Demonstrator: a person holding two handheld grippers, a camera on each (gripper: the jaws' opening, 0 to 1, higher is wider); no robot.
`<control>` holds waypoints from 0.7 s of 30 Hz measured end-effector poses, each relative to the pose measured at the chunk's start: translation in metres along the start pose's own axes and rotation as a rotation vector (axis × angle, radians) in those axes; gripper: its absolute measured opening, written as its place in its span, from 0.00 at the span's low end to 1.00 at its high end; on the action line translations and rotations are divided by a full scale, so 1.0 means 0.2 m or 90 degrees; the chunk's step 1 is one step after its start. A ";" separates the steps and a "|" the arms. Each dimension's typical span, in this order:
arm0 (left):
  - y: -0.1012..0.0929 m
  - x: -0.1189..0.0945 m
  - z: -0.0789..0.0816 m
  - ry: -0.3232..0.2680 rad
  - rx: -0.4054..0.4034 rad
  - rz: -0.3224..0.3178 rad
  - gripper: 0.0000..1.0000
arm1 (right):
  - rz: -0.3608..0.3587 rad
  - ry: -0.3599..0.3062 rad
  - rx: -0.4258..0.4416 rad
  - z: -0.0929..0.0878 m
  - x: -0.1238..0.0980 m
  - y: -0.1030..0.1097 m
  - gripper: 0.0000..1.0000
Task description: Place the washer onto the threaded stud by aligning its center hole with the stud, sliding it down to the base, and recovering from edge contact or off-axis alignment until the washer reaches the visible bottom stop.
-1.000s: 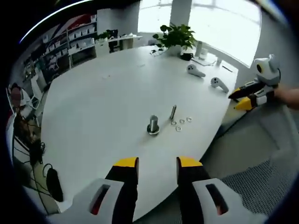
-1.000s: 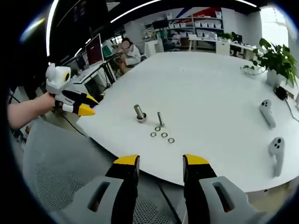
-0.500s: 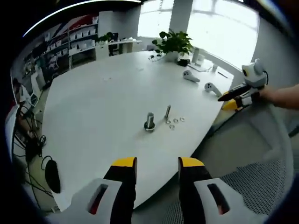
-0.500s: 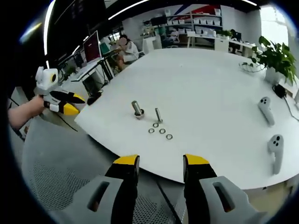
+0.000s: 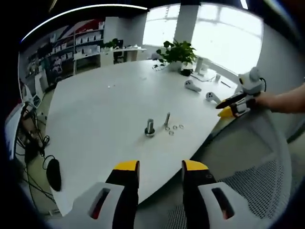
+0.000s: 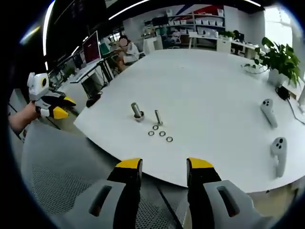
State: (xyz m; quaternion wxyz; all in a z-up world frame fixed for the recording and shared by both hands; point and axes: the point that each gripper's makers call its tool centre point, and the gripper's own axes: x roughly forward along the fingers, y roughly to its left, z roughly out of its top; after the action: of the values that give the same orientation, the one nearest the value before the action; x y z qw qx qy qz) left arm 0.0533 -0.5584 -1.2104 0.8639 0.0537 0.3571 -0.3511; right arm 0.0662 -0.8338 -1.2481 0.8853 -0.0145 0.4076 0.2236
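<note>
White and smooth, the big rounded table (image 6: 228, 86) fills an open office with shelves and a potted plant (image 6: 281, 59) at the back. Nearest, over the grey mesh floor off the table's edge, both tools are held back: the right gripper (image 6: 162, 167) and the left gripper (image 5: 159, 167) each have yellow-tipped jaws standing apart, holding nothing. Ahead of both, near the table's near edge, lie several small metal ring washers (image 6: 159, 133), flat and loose, just beside a slim upright threaded stud (image 6: 157, 117) and a stouter bolt (image 6: 137, 111). The stud's long axis looks vertical, so a washer must likely drop from above. Neither gripper seems clearly nearer. Farther right rest two white controllers (image 6: 274, 133).
</note>
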 end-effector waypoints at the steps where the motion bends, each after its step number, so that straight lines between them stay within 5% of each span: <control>1: 0.00 0.00 0.00 -0.001 0.000 0.002 0.33 | 0.001 0.001 -0.001 0.00 0.00 0.00 0.39; 21: -0.03 0.01 -0.03 -0.022 -0.004 0.002 0.32 | -0.008 0.019 -0.008 -0.03 0.00 -0.01 0.37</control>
State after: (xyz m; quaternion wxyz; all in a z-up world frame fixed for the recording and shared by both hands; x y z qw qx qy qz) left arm 0.0466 -0.5614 -1.2148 0.8706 0.0456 0.3431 -0.3496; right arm 0.0633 -0.8361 -1.2519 0.8801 -0.0257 0.4196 0.2205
